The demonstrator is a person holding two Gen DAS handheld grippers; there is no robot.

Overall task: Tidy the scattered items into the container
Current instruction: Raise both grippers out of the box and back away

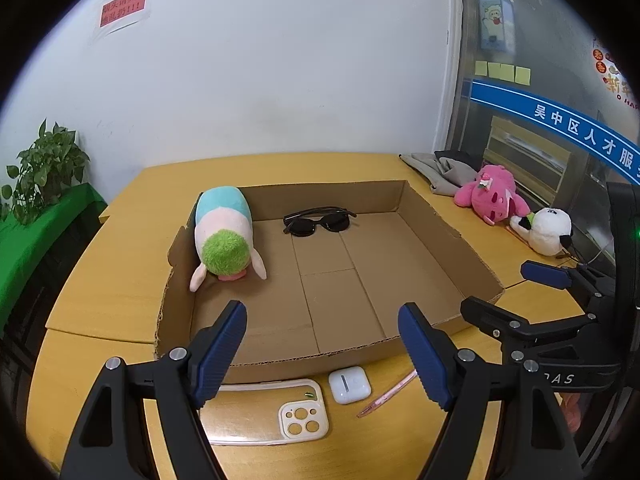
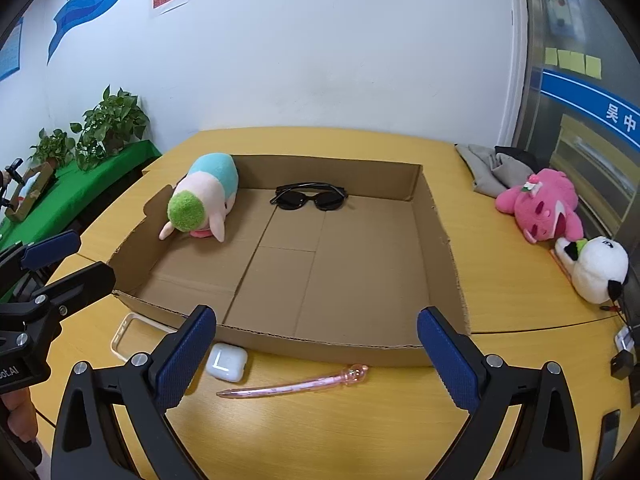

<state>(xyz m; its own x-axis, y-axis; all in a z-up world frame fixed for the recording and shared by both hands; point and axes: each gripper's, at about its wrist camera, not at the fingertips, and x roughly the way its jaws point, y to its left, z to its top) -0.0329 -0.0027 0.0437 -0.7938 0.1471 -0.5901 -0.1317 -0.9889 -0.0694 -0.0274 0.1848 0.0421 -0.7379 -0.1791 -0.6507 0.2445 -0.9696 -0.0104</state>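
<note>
1. The left gripper [image 1: 322, 354] stands with its jaws wide and nothing between them, over the near edge of the table [image 1: 100, 280].
2. The right gripper [image 2: 316, 354] also stands wide and empty; part of its body shows in the left view with the letters "AS" readable on it. In the right view the left gripper's body shows the letters "ot.AI".
3. By the table's near edge, outside the box, lie a phone case [image 1: 280, 416], a white earbud case [image 1: 349, 385] just beside it, and a pink pen [image 2: 294, 385] to its right.
4. The cardboard box [image 1: 452, 248] sits in the middle of the table, its near wall just beyond those three things.
5. In the box's left part a plush [image 1: 224, 232] with a green head leans on the left wall; sunglasses [image 1: 318, 222] lie near the far wall.
6. At the table's right edge, outside the box, lie a white panda plush [image 1: 546, 230], a pink plush [image 1: 490, 194] and, farther, grey cloth [image 1: 440, 168].
7. On the wall hangs a red notice [image 1: 123, 7] with Chinese writing too blurred to read; a blue band [image 1: 560, 120] on the glass door reads "吴中区人才服".
8. Plants [image 2: 112, 124] stand on a green-covered shelf at far left.
</note>
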